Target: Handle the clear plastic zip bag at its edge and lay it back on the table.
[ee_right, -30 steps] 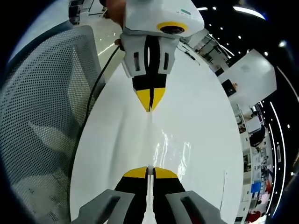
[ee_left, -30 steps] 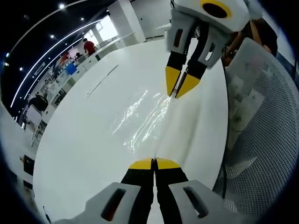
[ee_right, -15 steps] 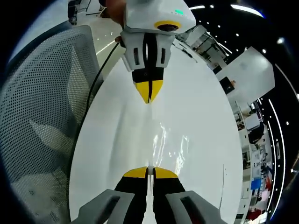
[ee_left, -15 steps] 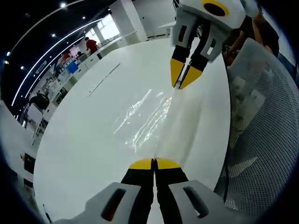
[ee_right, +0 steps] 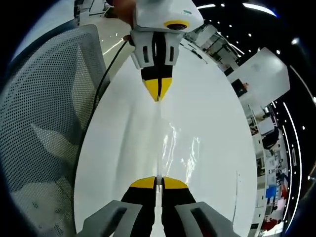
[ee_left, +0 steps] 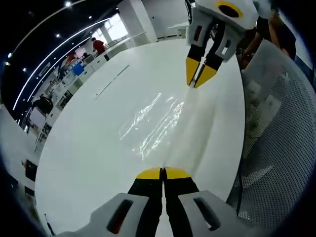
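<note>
A clear plastic zip bag [ee_left: 165, 123] is being stretched above the glossy white table [ee_left: 89, 148], pinched at opposite edges by the closed left gripper [ee_left: 162, 173] and right gripper [ee_right: 158, 182]; a grey mesh chair [ee_right: 39, 123] is standing beside the table's edge.

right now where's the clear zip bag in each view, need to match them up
Left gripper view: the clear zip bag stretches from the left gripper at bottom centre up to the right gripper.
Right gripper view: it runs up the centre, between both grippers.
Shared landmark: the mesh chair, right edge there, left edge here.

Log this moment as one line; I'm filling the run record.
left gripper: shut on zip bag edge | right gripper: shut on opposite edge | bag stretched between them above white table
</note>
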Demonstrator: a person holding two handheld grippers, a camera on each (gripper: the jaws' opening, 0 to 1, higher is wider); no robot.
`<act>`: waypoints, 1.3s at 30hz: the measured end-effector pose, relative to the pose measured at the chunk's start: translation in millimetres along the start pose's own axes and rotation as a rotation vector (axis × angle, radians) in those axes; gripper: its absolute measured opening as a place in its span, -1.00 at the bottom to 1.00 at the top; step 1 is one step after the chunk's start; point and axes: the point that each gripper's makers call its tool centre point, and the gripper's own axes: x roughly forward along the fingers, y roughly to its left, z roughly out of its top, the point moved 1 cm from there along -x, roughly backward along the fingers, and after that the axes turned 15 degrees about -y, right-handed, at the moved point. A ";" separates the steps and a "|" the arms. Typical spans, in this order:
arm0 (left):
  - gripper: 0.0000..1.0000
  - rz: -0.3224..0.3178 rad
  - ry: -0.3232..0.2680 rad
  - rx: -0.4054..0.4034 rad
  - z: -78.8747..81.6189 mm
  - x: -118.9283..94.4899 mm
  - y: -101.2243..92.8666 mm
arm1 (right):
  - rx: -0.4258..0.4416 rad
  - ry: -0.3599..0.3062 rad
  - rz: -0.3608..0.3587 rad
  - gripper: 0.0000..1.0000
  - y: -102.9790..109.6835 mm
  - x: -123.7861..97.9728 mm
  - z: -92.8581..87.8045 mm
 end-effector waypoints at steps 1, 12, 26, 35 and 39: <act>-1.00 -0.001 0.001 0.002 0.1 0.1 0.0 | -0.004 0.002 0.000 -1.00 0.0 0.1 -0.2; -1.00 0.003 0.004 0.004 1.9 -1.0 -0.4 | -0.002 0.005 -0.002 -1.00 -0.3 0.2 -0.7; -1.00 -0.034 0.027 0.096 0.7 2.2 -10.6 | 0.068 -0.143 0.012 -0.59 -8.8 0.9 31.1; -1.00 -0.043 0.029 0.107 1.1 1.5 -12.5 | 0.098 -0.154 -0.021 -0.63 -20.8 9.0 38.3; -1.00 -0.045 0.030 0.111 1.7 1.7 -13.7 | 0.111 -0.153 -0.027 -0.64 -23.9 15.2 39.6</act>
